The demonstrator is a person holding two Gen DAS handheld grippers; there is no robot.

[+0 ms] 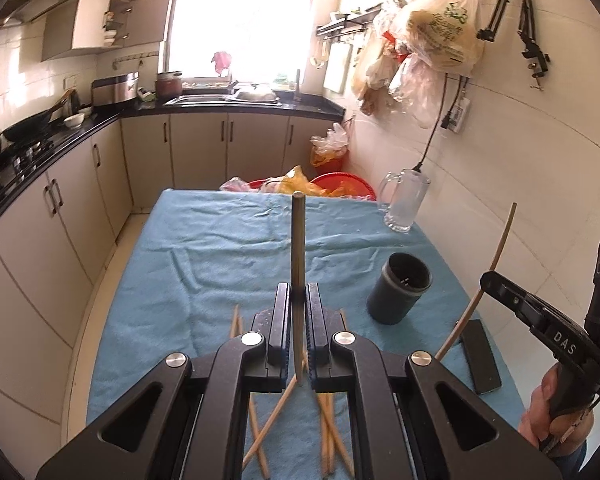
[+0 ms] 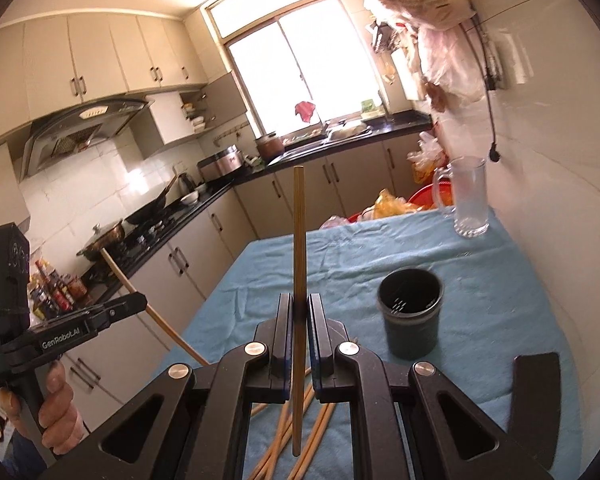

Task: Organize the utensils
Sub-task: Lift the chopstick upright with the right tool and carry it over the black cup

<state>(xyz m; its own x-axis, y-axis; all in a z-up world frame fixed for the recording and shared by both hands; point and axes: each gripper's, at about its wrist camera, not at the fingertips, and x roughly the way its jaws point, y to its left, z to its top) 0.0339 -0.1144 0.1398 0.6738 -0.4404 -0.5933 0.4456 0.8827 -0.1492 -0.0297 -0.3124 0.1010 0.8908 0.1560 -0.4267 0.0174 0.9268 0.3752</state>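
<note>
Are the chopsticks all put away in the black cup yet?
Not yet. The black cup looks empty. Each gripper, left and right, is shut on one chopstick. More loose chopsticks lie on the blue cloth.

We're in a home kitchen here: a range hood (image 2: 84, 128) over a gas stove (image 2: 148, 232) with a wok (image 1: 28, 128) on it, cream cabinets (image 1: 204, 144) under a black countertop (image 1: 236, 106), a sink (image 1: 204, 99) below the bright window (image 1: 240, 16), shopping bags (image 1: 440, 32) hung on wall hooks
</note>
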